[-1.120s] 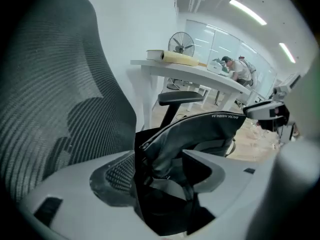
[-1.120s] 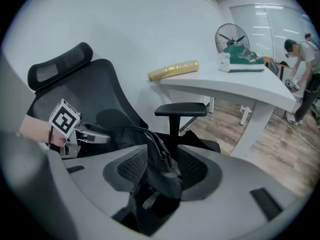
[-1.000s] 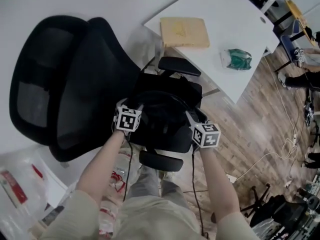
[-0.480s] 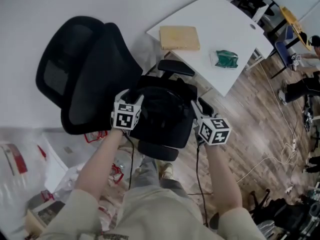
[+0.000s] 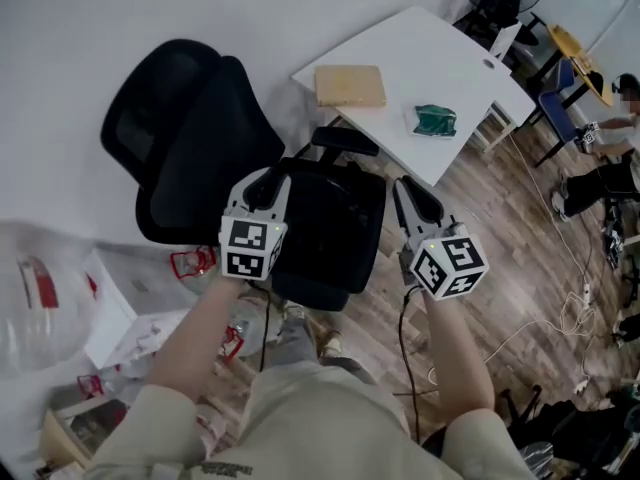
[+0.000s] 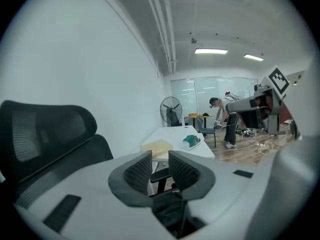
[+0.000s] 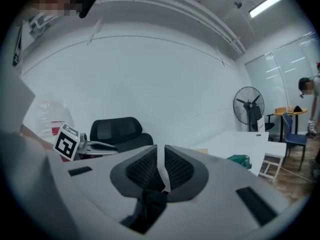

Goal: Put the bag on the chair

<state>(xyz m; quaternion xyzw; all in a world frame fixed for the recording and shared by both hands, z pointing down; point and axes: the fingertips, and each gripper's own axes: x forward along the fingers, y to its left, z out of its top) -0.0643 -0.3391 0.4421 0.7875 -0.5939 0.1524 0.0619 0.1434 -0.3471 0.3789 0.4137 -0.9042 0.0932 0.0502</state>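
The black bag [image 5: 330,228] lies on the seat of the black office chair [image 5: 200,148], between its two armrests [image 5: 345,140]; the seat itself is hidden under it. My left gripper [image 5: 268,180] hovers over the bag's left edge and my right gripper [image 5: 412,196] just off its right side, both clear of it. In the left gripper view the jaws [image 6: 160,166] are closing with a gap and nothing between them. In the right gripper view the jaws [image 7: 160,166] are closing to a narrow slit, also with nothing in it.
A white table [image 5: 440,68] behind the chair carries a tan pad [image 5: 350,85] and a green packet [image 5: 435,120]. Plastic bags [image 5: 40,298] and a white box [image 5: 120,303] crowd the floor at left. Cables [image 5: 560,308] lie on the wooden floor; a person [image 5: 600,158] is at the far right.
Both grippers have drawn back and up from the bag's sides, and their jaws have narrowed. The bag stays on the chair seat.
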